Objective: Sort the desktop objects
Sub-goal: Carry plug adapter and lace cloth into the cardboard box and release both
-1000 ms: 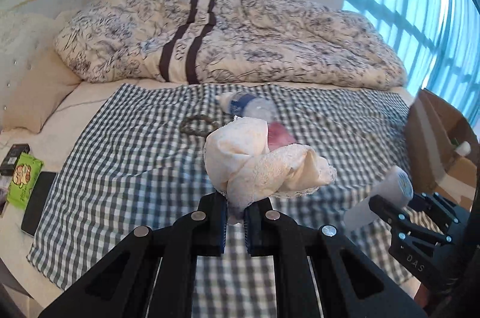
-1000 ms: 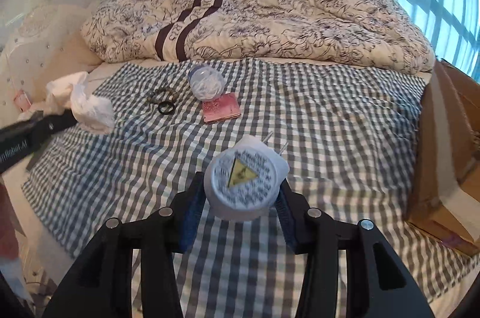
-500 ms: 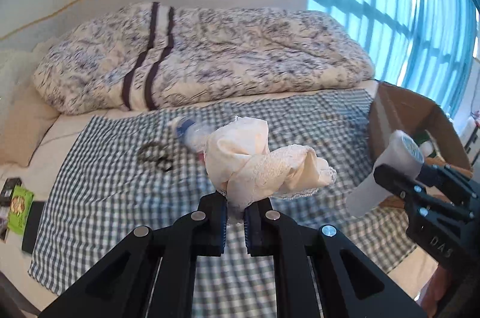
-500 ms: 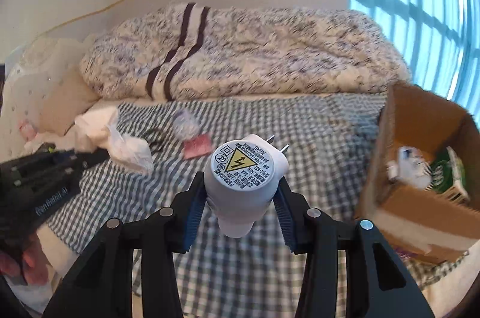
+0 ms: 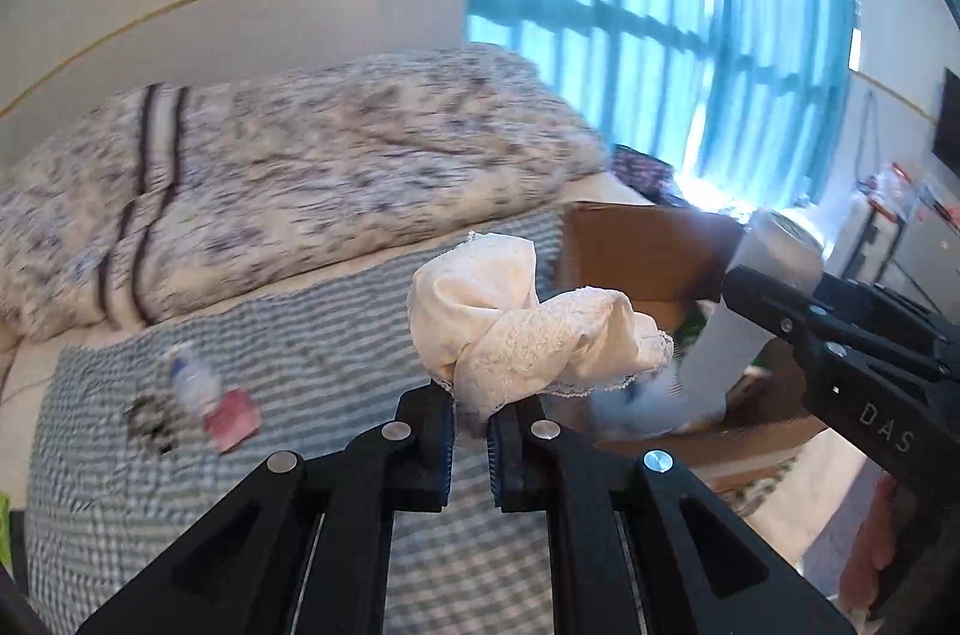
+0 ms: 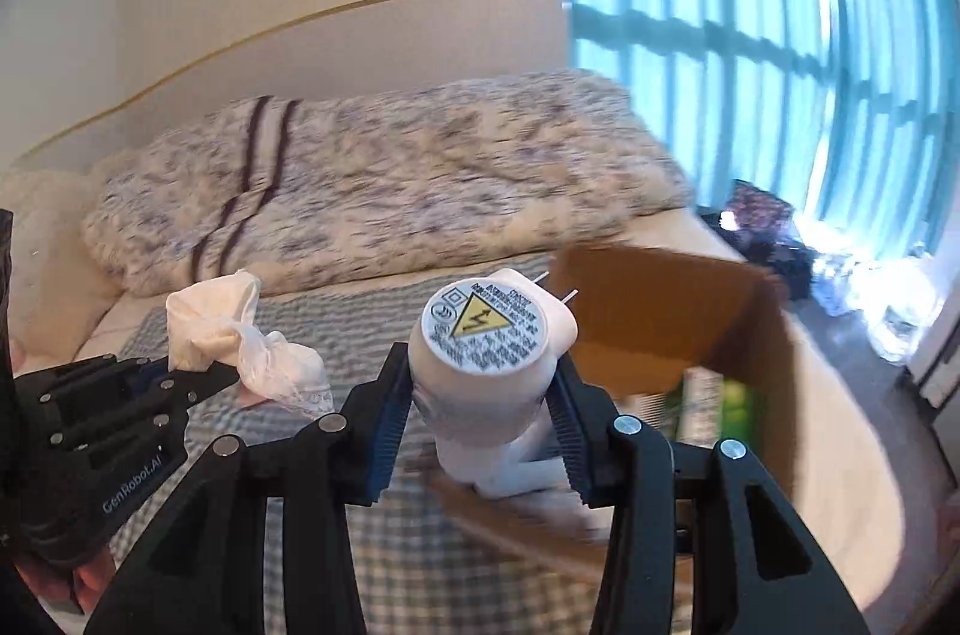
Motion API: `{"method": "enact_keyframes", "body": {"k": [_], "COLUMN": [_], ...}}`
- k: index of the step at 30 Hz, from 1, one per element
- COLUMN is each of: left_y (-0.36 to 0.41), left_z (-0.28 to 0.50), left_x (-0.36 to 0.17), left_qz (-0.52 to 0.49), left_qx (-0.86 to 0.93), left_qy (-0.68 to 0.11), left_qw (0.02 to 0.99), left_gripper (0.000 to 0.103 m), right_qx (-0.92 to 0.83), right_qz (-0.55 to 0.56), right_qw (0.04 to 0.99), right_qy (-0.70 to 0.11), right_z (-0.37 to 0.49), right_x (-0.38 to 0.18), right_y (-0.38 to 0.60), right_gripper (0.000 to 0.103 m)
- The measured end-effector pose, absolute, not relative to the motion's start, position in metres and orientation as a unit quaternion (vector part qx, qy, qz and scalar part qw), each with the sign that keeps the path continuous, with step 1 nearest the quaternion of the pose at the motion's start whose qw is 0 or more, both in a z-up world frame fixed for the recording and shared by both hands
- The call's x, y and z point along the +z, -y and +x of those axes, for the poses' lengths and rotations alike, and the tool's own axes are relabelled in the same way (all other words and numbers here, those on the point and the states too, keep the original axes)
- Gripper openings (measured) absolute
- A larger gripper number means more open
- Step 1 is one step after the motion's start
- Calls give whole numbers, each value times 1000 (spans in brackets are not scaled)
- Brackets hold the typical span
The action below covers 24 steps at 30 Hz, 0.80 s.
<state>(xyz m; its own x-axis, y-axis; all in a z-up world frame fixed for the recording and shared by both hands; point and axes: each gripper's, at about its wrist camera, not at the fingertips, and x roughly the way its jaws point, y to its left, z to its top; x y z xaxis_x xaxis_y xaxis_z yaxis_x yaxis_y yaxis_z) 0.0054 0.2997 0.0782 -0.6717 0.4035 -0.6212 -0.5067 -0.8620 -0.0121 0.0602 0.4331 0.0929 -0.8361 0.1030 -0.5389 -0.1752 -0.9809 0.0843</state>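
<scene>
With the left gripper (image 5: 471,440) clenched on the cloth (image 5: 528,329) and the right gripper (image 6: 480,431) grasping the plug (image 6: 486,359), both near the box (image 6: 654,317), carry each fully over its opening; release the plug low; let the cloth follow.

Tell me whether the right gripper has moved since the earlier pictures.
Yes. The right gripper, shut on the white plug-in device, swung from over the checked sheet toward the cardboard box.

Black hand-held gripper (image 5: 471,431); silver screws; blue ribbed pads (image 6: 390,419)
</scene>
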Motion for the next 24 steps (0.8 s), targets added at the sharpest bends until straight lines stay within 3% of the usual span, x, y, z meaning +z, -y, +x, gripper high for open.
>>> {"method": "enact_keyframes", "body": {"k": [12,14,15,16,18,19,21,24], "left_y": [-430,-436,-437,-438,-436,-432,-425,-412], "left_z": [7,6,3,3,1,2,0,-2], "left_x": [32,25,22,20,19,21,25,32], "left_qz": [-354,-357,-358,-358,-348,-340,-336,-335], "left_qx": [872,869,870,873,881,885,888,892], "left_qy": [-143,-156,-165,-174,-181,-181,-181,-172], "left_qw": [307,306,297,283,263,260,257,248], "left_gripper": [12,25,48,79,99,99,99,99], "right_qx": [929,925,922,920,918,918,919,923], "right_qz": [-325,-334,-340,-345,-350,-351,-343,-331], "right_qw": [145,150,152,153,151,150,157,155], "right_qy": [-98,-102,-104,-106,-110,-111,-112,-120], "right_z": [57,58,56,54,52,51,52,52], "right_x": [68,60,57,54,51,50,52,58], "right_y": [-540,-548,-551,-555,-558,-559,-560,-559], "right_gripper": [43,43,44,44,50,53,71,73]}}
